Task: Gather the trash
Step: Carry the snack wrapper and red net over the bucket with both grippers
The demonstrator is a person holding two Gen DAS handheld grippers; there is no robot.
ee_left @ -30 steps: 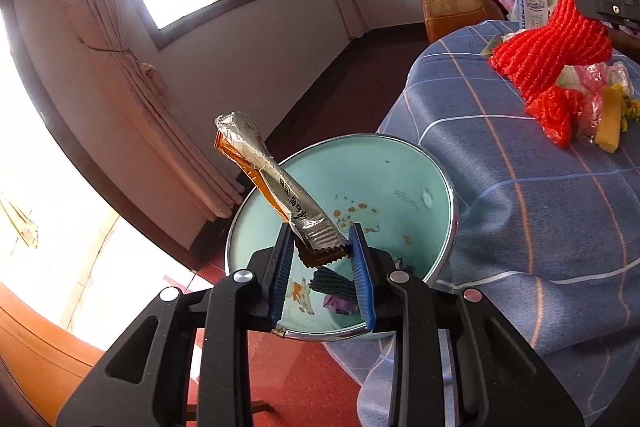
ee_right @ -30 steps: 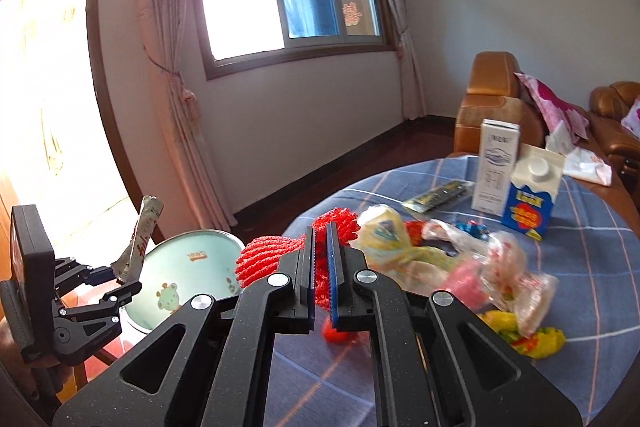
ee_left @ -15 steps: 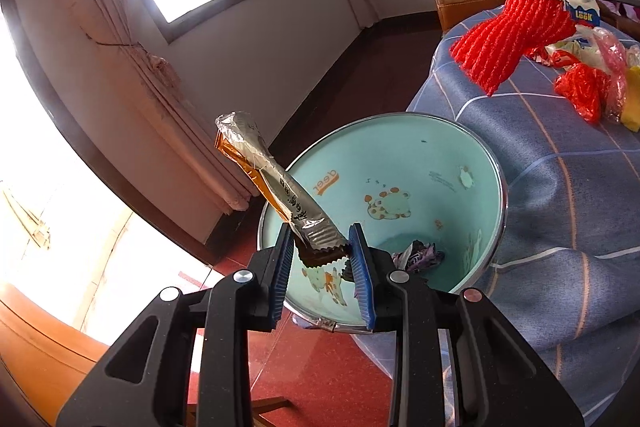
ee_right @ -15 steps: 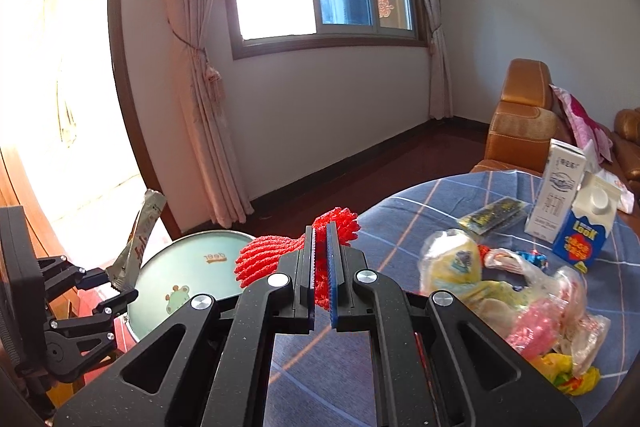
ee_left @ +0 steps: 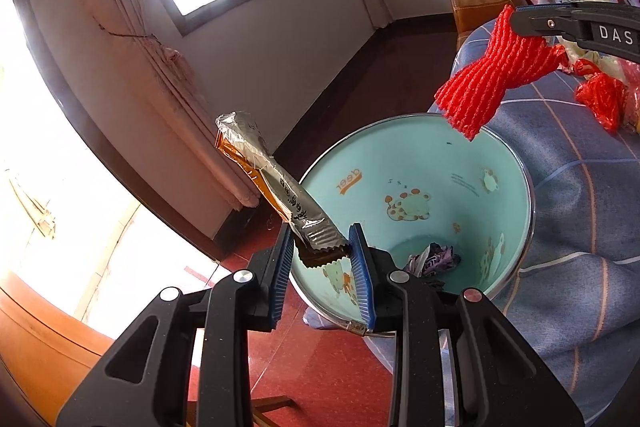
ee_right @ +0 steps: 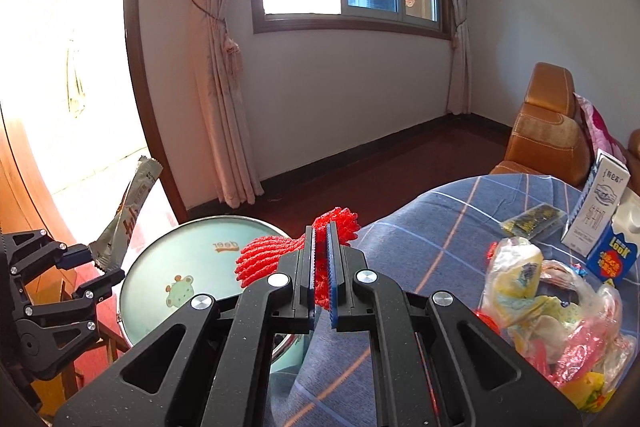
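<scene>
The left hand-held gripper [ee_left: 322, 259] is gripping a silver-and-orange snack wrapper [ee_left: 276, 193] by its crimped end, holding it tilted over the near rim of the mint-green bin [ee_left: 516, 163]. The right hand-held gripper [ee_right: 321, 259] is clenching a red foam net [ee_left: 492, 83] tightly, and the net is hanging above the bin's far rim, beside the bench [ee_right: 440, 215] draped in blue checked cloth. Purple wrappers [ee_left: 434, 261] are lying at the bottom of the bin. A heap of plastic bags [ee_right: 548, 311] and two cartons [ee_right: 608, 215] are sitting on the bench, beyond the bin.
</scene>
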